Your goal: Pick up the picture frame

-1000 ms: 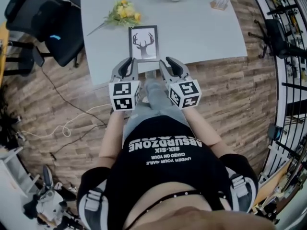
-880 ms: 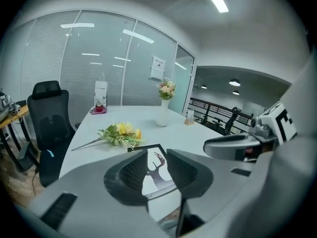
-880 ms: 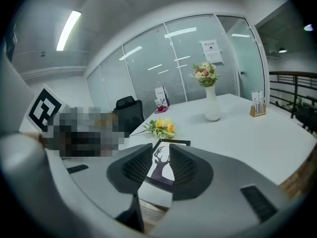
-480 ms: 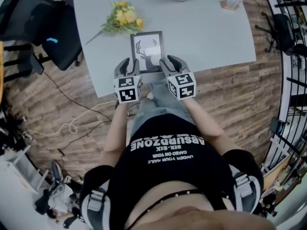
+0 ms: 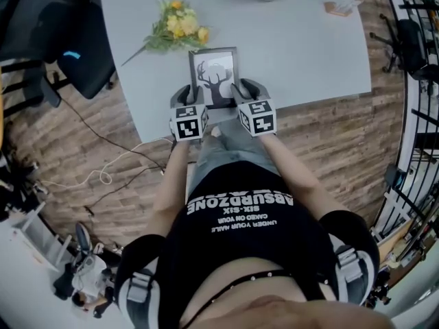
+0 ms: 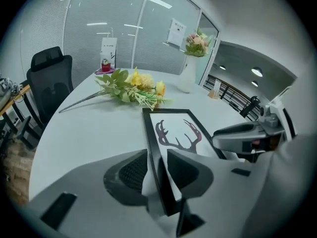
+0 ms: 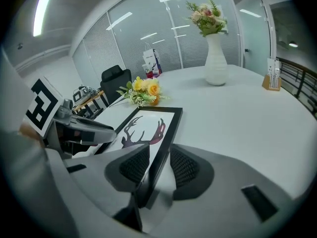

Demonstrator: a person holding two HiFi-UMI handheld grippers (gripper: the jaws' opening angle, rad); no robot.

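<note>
A black picture frame with a deer-antler print lies flat on the pale grey table, near its front edge. My left gripper straddles the frame's left rim by the near corner. In the left gripper view the rim runs between the pads, with a gap on each side, so the left gripper is open. My right gripper straddles the right rim the same way. Its jaws are opening, and the rim passes between the pads of the right gripper untouched.
A bunch of yellow flowers lies just beyond the frame. A white vase stands at the back, with a small card stand to its right. A black office chair is at the table's left, and cables trail on the wooden floor.
Both grippers have come down and forward from in front of the table edge. Their jaws now sit over the frame's two side rims.
</note>
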